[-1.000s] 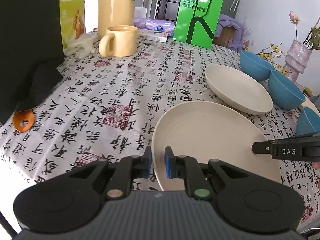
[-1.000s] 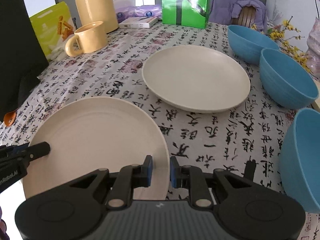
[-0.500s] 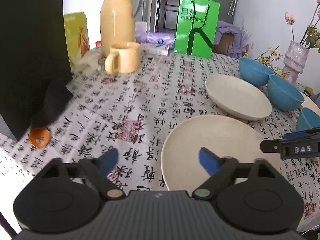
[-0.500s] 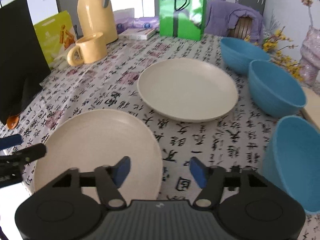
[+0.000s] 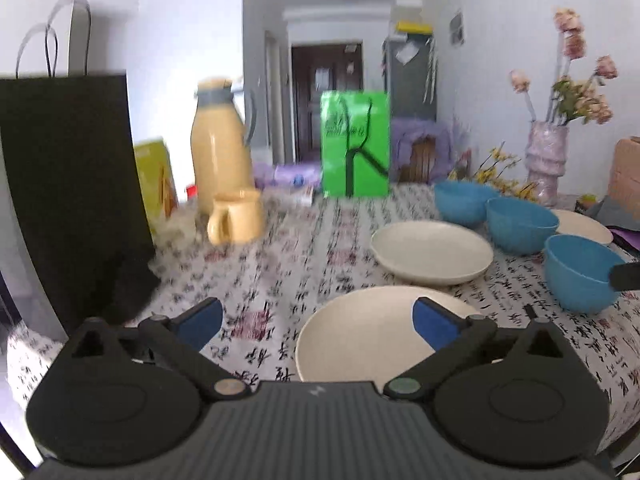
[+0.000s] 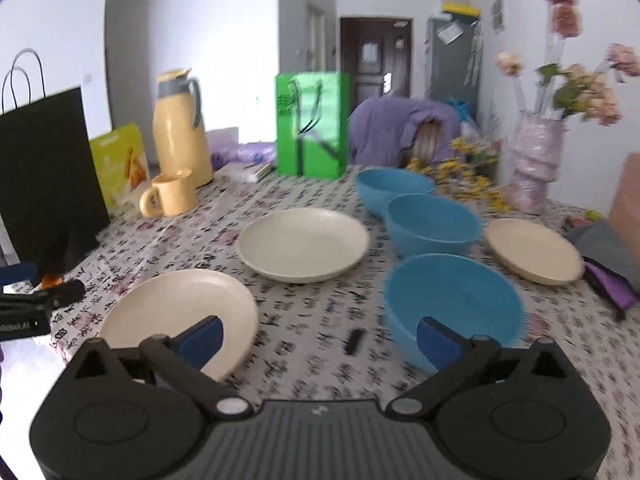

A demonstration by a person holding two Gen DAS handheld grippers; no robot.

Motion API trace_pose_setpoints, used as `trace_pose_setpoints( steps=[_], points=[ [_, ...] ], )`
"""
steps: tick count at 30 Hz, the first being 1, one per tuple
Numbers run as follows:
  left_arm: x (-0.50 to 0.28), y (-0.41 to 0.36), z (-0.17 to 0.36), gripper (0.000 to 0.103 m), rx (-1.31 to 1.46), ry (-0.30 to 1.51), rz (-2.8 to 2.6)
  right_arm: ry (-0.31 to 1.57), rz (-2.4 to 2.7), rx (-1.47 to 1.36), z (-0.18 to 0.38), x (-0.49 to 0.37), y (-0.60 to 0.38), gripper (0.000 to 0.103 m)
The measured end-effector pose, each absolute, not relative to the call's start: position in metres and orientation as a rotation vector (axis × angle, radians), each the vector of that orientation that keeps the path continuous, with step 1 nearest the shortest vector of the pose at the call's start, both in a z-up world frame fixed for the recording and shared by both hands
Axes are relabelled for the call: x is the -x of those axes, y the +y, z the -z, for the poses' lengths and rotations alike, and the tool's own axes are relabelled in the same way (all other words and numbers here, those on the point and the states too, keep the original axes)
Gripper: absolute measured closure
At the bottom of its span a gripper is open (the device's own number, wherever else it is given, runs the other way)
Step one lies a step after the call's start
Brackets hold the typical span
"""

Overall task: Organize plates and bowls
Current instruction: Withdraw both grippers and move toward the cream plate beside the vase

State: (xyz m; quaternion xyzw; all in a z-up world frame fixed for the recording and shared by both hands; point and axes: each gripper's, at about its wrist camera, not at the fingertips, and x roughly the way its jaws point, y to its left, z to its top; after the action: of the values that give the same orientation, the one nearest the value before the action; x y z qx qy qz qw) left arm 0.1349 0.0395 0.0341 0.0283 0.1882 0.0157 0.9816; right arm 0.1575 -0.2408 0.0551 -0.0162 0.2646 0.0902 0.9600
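Cream plates [image 6: 302,242]: matt, smooth, with a faint speckle, plastic or composite by the look; the nearest plate [image 5: 360,336] at 6 o'clock shows the same finish. Blue bowls [image 6: 452,300]: smooth, low-sheen plastic. Desk [image 5: 280,264] cover: printed cloth, matt, lightly wrinkled at the 9 o'clock edge. Yellow mug [image 6: 172,194] and yellow flask [image 6: 180,128]: smooth, slightly glossy; the flask carries a grey plastic collar. Green bag [image 6: 310,120]: glossy coated paper. Black bag [image 5: 68,184]: matt paper. Vase [image 6: 534,160] at 2 o'clock: rough, mottled surface. Left hand-held gripper [image 5: 316,322]: matt black plastic body, ribbed top panel, blue pads [image 5: 434,322] of rubbery appearance, metal pivot pins.
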Motion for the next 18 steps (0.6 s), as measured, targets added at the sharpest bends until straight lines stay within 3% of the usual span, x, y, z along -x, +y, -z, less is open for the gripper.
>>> trace_pose_setpoints(
  steps=[18],
  points=[
    [-0.047, -0.015, -0.006, 0.000, -0.067, 0.370, 0.009, 0.332, -0.073, 0.023, 0.001, -0.012, -0.262, 0.000]
  ],
)
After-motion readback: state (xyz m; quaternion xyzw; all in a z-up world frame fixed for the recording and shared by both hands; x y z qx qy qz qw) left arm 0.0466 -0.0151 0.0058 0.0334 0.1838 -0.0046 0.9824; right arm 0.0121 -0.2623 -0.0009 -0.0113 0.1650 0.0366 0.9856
